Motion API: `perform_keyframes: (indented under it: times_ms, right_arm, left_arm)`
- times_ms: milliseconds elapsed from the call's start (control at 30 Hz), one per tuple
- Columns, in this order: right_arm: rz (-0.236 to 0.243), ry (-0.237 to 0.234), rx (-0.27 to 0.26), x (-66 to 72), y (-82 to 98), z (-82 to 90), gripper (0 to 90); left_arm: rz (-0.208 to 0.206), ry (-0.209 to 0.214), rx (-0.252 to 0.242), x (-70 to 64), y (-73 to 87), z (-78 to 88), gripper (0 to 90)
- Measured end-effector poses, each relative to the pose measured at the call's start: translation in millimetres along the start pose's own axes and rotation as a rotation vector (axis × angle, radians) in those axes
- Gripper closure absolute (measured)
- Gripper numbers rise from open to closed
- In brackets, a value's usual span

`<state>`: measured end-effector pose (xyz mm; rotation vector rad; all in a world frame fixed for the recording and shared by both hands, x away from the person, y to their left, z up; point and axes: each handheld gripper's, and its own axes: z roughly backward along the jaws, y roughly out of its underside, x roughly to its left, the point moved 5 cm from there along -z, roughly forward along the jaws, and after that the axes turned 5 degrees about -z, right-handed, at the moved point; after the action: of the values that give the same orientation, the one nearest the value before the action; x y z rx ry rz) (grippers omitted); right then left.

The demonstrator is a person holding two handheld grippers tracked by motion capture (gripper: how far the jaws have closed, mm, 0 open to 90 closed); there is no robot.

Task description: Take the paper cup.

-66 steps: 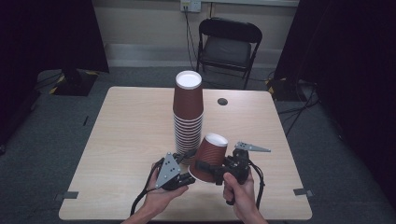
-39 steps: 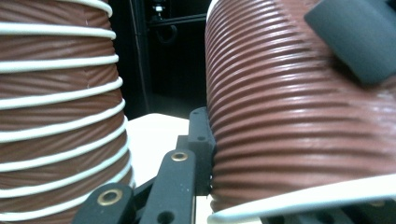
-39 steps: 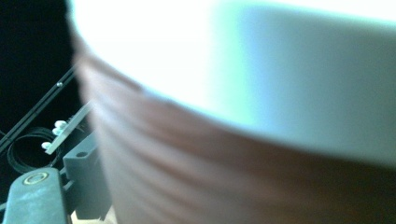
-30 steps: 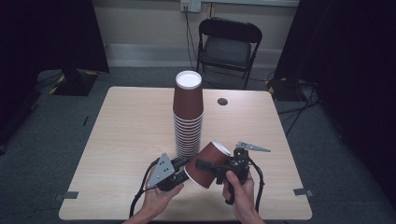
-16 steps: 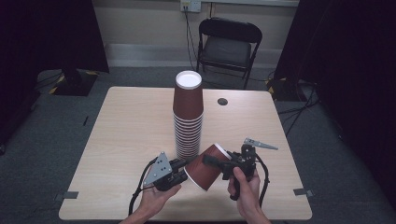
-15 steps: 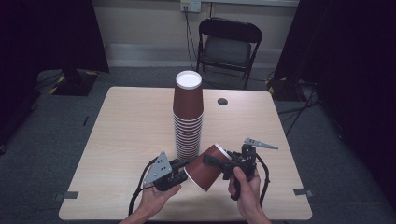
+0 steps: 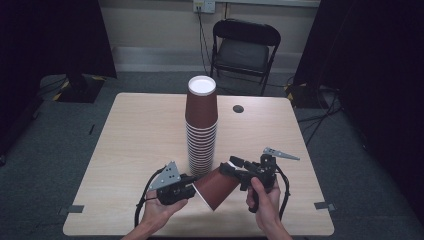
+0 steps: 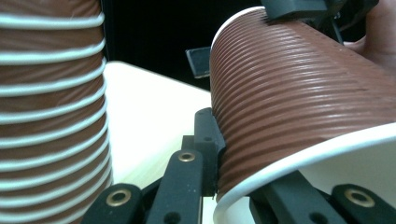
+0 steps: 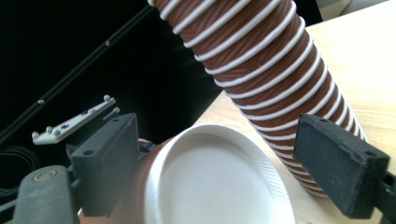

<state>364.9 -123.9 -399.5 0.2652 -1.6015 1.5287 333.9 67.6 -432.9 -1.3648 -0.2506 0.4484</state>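
With my left hand-held gripper (image 7: 192, 187) clamped on the cup's (image 7: 216, 186) rim, I'd close the right hand-held gripper (image 7: 227, 167), whose jaws have just been narrowing around its base, squarely.

Tilted cup (image 7: 216, 186) on table (image 7: 140, 135), before cup stack (image 7: 201, 127).

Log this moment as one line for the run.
left gripper: shut on loose cup rim | right gripper: jaws closing around cup base, right pad apart | cup stack: upright on table
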Motion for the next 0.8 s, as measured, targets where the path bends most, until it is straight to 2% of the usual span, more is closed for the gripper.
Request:
perform_keyframes:
  times_ms: [33,133,200,233,300,367,400,467,500,533,567,600,633,667,733,800]
  right_arm:
    - [0.002,0.000,0.002,-0.7,0.4,-0.7,14.5]
    - [0.010,-0.004,0.007,-1.4,0.3,-1.3,14.4]
    - [0.041,0.030,0.005,-2.0,-0.9,-0.6,14.4]
    - [0.050,0.041,-0.001,-2.2,-1.5,0.3,14.4]
    - [0.074,0.044,0.006,-2.5,-1.9,2.5,14.6]
    - [0.116,0.078,0.016,-3.9,-1.8,4.5,14.6]
    - [0.127,0.085,0.023,-4.1,-1.5,5.2,14.5]
    - [0.141,0.092,0.028,-4.3,-1.2,5.8,13.9]
    - [0.179,0.109,0.038,-4.3,-0.3,7.3,13.7]
    - [0.197,0.113,0.045,-4.1,0.1,7.7,13.5]
    - [0.211,0.106,0.057,-3.8,0.9,8.0,13.0]
    - [0.246,0.066,0.068,-2.6,1.7,8.2,14.3]
    - [0.263,0.059,0.082,-1.7,2.3,8.4,13.9]
    - [0.272,0.071,0.099,-1.5,2.9,8.0,12.8]
    - [0.306,0.045,0.121,0.2,3.9,7.4,13.3]
    - [0.326,0.047,0.155,2.3,5.6,5.7,13.3]
  left_arm:
    - [0.000,0.000,0.000,0.0,0.0,0.0,85.3]
    - [0.050,0.002,0.033,6.2,1.8,6.1,85.4]
    - [0.036,0.004,0.057,5.9,2.3,6.9,85.5]
    - [0.051,0.010,0.071,5.8,3.3,7.6,85.4]
    - [0.048,0.007,0.087,6.8,5.1,7.6,85.4]
    - [0.057,0.009,0.100,8.0,6.4,7.5,85.4]
    - [0.037,-0.005,0.097,9.0,6.7,6.9,85.4]
    - [0.042,-0.007,0.107,9.7,7.1,6.6,85.4]
    - [0.048,-0.006,0.126,11.7,8.6,6.4,85.5]
    - [0.047,-0.003,0.137,12.4,9.3,6.4,85.4]
    - [0.053,0.004,0.149,13.0,10.4,7.0,85.5]
    - [0.052,-0.002,0.162,13.9,11.6,7.3,85.5]
    - [0.053,-0.006,0.165,14.3,12.3,7.5,85.5]
    - [0.058,0.001,0.168,14.9,12.8,7.9,85.5]
    - [0.069,-0.010,0.181,16.5,13.7,8.4,85.5]
    - [0.074,-0.007,0.184,17.2,14.0,8.3,85.5]
